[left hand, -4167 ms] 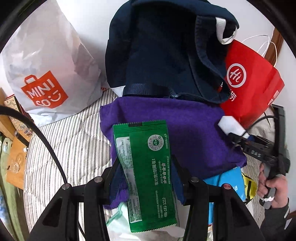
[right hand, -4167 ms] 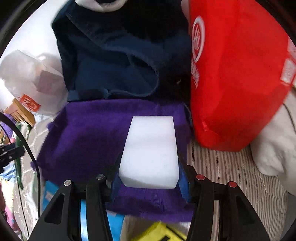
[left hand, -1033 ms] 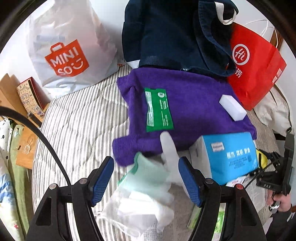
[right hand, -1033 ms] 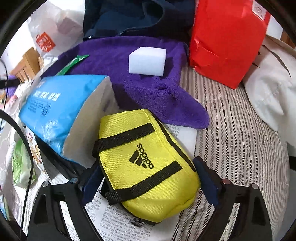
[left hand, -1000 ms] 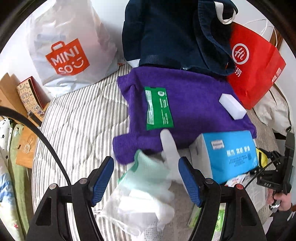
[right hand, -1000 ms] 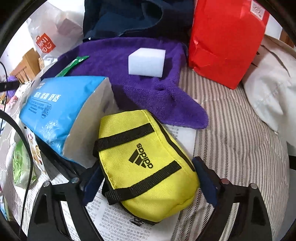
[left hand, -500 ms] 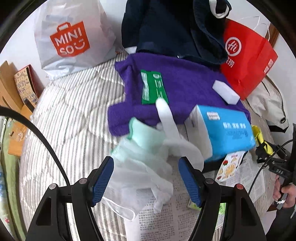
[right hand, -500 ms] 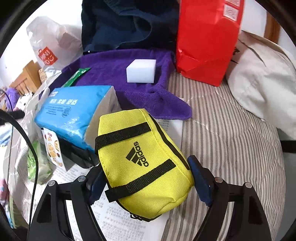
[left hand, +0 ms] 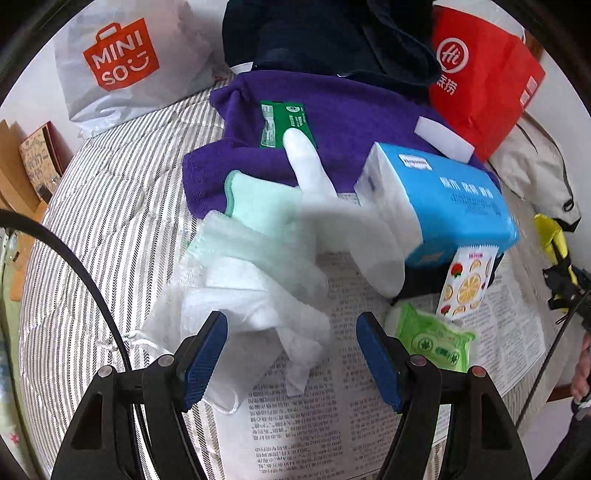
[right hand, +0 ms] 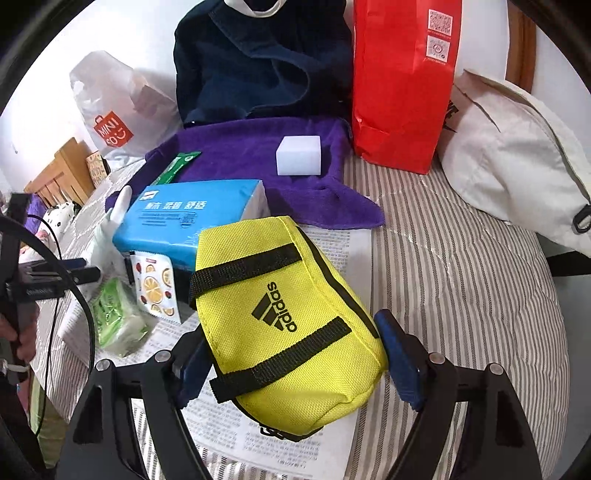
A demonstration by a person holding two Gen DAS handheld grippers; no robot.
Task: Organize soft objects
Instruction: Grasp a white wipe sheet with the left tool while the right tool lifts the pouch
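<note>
A purple towel (left hand: pixel 343 110) lies at the back of the striped bed, with a green packet (left hand: pixel 282 122) and a white sponge (left hand: pixel 443 138) on it. My left gripper (left hand: pixel 291 354) is open above a heap of white and mint gloves (left hand: pixel 258 266) on newspaper. My right gripper (right hand: pixel 291 354) is open, with a yellow Adidas pouch (right hand: pixel 284 317) between its jaws; I cannot tell whether the pads touch it. The towel (right hand: pixel 258 158), sponge (right hand: pixel 298 155) and a blue tissue pack (right hand: pixel 192 218) show behind the pouch.
The blue tissue pack (left hand: pixel 439 206), a fruit-print sachet (left hand: pixel 465 284) and green wipes (left hand: pixel 432 339) lie on newspaper (left hand: pixel 332 424). A white Miniso bag (left hand: pixel 125 62), dark blue clothing (left hand: pixel 325 33) and a red bag (left hand: pixel 484 77) line the wall. A cream bag (right hand: pixel 517 158) lies at right.
My left gripper has drawn back from the towel, so the glove heap and newspaper now lie under it. My right gripper has pulled back a little, the pouch still between its jaws.
</note>
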